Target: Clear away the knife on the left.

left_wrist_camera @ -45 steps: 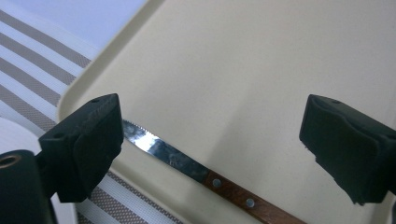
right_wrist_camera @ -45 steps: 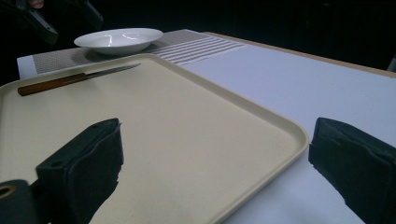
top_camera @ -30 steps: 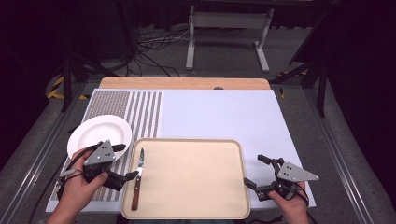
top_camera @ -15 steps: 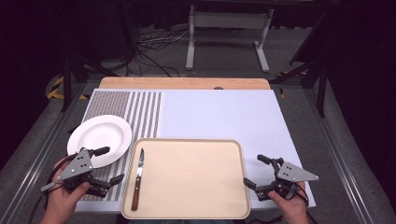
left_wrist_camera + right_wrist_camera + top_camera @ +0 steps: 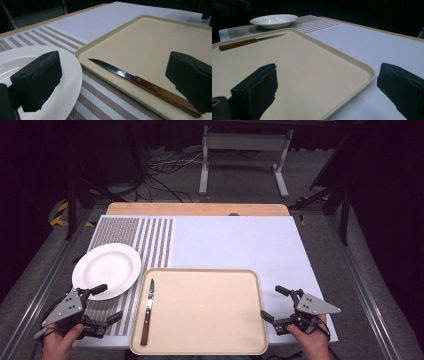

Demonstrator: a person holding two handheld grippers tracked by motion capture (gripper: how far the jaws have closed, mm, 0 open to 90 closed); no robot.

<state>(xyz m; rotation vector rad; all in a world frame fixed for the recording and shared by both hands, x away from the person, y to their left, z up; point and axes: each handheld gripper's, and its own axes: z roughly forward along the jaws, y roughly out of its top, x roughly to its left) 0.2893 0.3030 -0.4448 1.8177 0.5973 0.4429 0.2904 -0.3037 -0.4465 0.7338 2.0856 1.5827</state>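
1. The left gripper [image 5: 102,303] sits at the lower left of the high view, held in a hand [image 5: 59,345]. Its jaws stand wide apart and hold nothing. One jaw tip lies over the near rim of the plate [image 5: 106,270]; whether it touches cannot be told.
2. In the left gripper view its two black, blocky pads [image 5: 37,80] frame the knife [image 5: 145,85], with a broad gap between them.
3. The right gripper [image 5: 274,303] is at the lower right of the high view, just beside the right edge of the tray [image 5: 210,340]. Its jaws are also spread wide and empty, one over the tray's corner in the right gripper view, the other over the white mat [image 5: 372,42].
4. The tray is a smooth, matte, cream rectangle with rounded corners and a low raised rim, at lower centre.
5. The knife lies flat along the tray's left edge: a slim shiny metal blade and a brown wooden handle with two rivets, tip pointing to the far side.
6. The plate is round, glossy and white, resting on a placemat [image 5: 150,240] striped brown and white with a fine woven texture, at the left of the desk [image 5: 200,209].
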